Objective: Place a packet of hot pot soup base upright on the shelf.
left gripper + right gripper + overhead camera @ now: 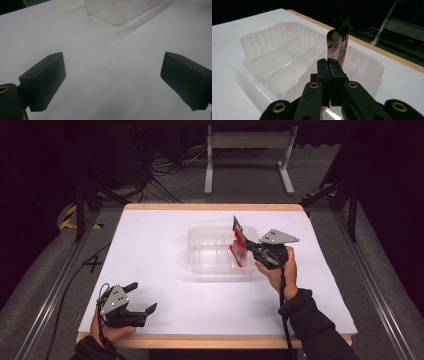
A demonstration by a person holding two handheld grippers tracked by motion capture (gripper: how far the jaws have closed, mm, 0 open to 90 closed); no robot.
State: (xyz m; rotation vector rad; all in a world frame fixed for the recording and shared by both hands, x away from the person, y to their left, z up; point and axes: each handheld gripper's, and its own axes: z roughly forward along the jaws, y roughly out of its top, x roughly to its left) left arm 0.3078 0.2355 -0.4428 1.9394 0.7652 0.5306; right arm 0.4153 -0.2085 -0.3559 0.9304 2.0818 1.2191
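A clear plastic tray [200,231] with inner dividers sits at the middle of the white table. My right gripper [246,245] is over the tray's right end, shut on a thin flat packet [239,244] printed in red, black and silver. In the right gripper view the packet [338,42] stands upright and edge-on above the closed tips [329,61], with the tray [262,42] below and beyond. My left gripper [142,296] rests near the front left corner, open and holding nothing. In the left gripper view its tips [112,62] are wide apart over bare table, with the tray [117,12] farther off.
The table has a wooden edge [215,207] at the back. Metal rails [60,280] run along both sides. A white bench frame [247,155] and loose cables [160,180] lie on the floor beyond.
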